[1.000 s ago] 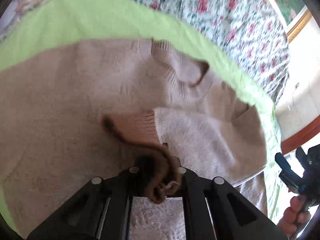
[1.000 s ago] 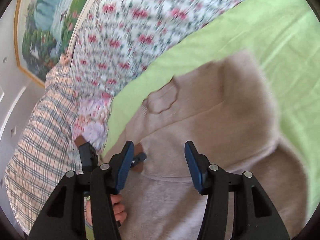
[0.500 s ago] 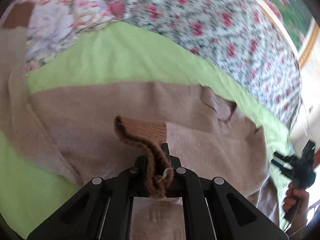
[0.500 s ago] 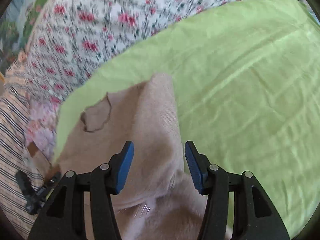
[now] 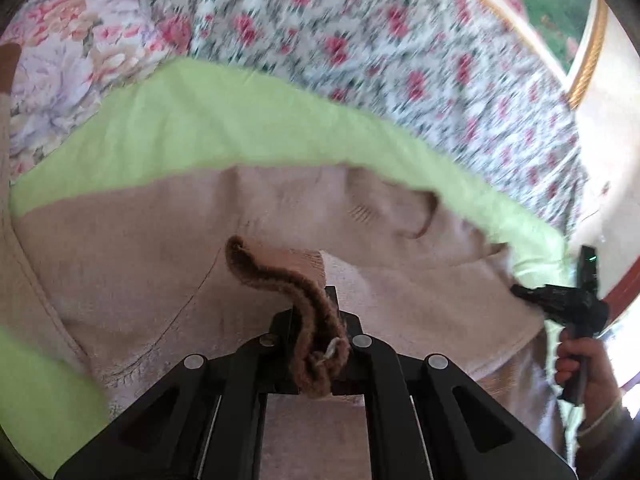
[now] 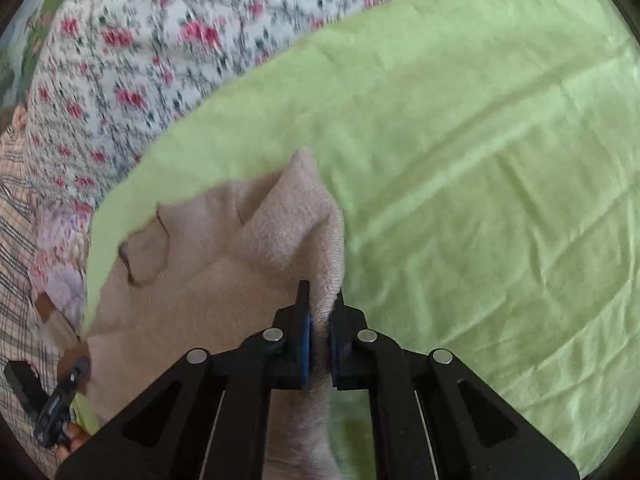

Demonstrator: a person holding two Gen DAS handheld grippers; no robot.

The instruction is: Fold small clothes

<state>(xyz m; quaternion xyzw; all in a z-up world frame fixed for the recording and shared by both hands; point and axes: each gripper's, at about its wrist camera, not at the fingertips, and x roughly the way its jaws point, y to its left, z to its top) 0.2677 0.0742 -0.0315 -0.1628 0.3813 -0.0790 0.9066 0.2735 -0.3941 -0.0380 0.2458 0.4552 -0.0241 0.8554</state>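
Sweater (image 6: 224, 280) edges pinched between both grippers' fingers (image 5: 286, 332).

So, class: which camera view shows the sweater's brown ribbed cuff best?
The left wrist view: the brown ribbed cuff curls up, pinched in the left hand-held gripper. The right wrist view shows only a distant brown scrap at that gripper.

left gripper (image 5: 314, 344): jaws closed tight, fingers level, pointing forward, pinching a sleeve cuff (image 5: 276, 276) | right gripper (image 6: 319, 334): jaws closed, blue pads (image 6: 306, 340) nipping a fold of sweater (image 6: 224, 280) | right hand (image 5: 576, 364): wrapped around its gripper handle, far right in left view
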